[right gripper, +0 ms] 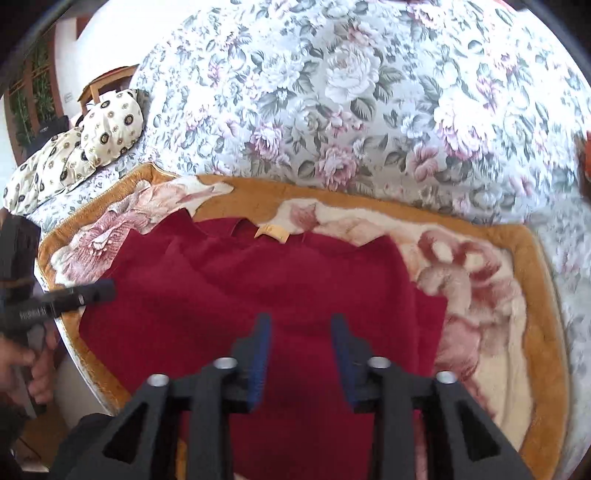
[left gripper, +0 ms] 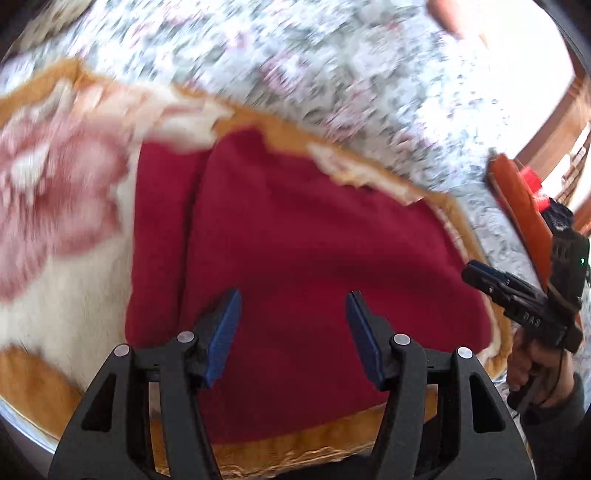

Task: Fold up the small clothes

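Right wrist view: right gripper (right gripper: 300, 354) and left gripper (left gripper: 293, 334) both spread, holding nothing, above the red garment (right gripper: 258, 295) lying flat on the floral blanket (right gripper: 480, 280); looks soft, light, limp, so I'd pinch hem corners or side edges.

We are seeing the left wrist view smearing with motion, so the floral bedspread (left gripper: 332, 74) and the rose blanket (left gripper: 55, 177) are blurring past reading; a pinkish shape (left gripper: 454, 18) at the top edge is staying unidentifiable. The red garment (right gripper: 258, 295) is running under the right gripper (right gripper: 301, 354) and off the bottom edge; an orange thing (right gripper: 585, 162) is being cut by the right rim.
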`<state>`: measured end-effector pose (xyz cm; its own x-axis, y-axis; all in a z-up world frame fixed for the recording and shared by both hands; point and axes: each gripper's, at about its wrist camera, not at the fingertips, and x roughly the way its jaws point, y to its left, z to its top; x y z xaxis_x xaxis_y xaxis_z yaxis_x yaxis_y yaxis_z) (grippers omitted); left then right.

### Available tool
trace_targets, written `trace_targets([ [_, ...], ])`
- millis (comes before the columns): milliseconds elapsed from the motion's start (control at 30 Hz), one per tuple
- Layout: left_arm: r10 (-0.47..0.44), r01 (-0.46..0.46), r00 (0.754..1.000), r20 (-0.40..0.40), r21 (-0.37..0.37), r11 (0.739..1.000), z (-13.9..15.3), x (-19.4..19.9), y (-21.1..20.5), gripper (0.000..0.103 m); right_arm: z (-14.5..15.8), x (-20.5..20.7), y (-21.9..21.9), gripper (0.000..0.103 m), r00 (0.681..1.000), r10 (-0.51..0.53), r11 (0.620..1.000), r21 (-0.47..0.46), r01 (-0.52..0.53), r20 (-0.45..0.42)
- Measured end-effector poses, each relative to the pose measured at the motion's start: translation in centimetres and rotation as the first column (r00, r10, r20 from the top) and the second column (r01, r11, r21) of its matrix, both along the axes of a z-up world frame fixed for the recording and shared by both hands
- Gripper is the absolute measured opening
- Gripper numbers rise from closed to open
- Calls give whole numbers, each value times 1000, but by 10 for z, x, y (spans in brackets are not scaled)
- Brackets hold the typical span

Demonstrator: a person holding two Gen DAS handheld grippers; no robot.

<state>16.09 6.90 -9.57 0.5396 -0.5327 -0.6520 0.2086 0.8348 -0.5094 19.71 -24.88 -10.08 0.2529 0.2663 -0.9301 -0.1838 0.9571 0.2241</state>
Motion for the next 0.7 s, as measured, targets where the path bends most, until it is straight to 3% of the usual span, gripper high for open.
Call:
trace_targets([
  [33,20,-19,999,32,-45,999,-2,-3,5,57,-15,-4,4,49,999,1,1000,-15,-2,-41],
  [100,20,-21,1000,-5,-97,995,5,-2,11,58,-55,-10,10,51,989,0,999,-49,-8,-151],
  [167,36,-39,999,-21,-138,990,18,-10,19,58,-45,-14,11,51,997,-22,998,-57,18,-71],
  [233,48,-44,999,16,-174,984,30,-32,32,58,-29,-18,11,51,995,-66,995,-75,60,-81],
  [300,65,-53,997,47,-215,975,32,-58,47,66,-1,-33,11,51,994,-109,994,-2,109,-17],
  [367,129,-115,991,42,-255,960,23,-83,63,74,18,-53,14,51,993,-113,993,37,111,42],
  [467,192,-183,981,8,-259,948,-1,-98,72,76,24,-86,29,51,988,-102,994,57,96,116],
  [533,211,-220,975,-63,-258,941,-19,-91,70,76,22,-96,41,50,991,-70,997,-20,73,114],
  [600,206,-216,976,-65,-268,939,-27,-86,65,76,32,-99,44,51,984,-80,995,-54,89,156],
  [700,178,-192,981,-72,-336,922,-32,-77,63,77,23,-98,52,50,991,-43,993,-100,56,126],
])
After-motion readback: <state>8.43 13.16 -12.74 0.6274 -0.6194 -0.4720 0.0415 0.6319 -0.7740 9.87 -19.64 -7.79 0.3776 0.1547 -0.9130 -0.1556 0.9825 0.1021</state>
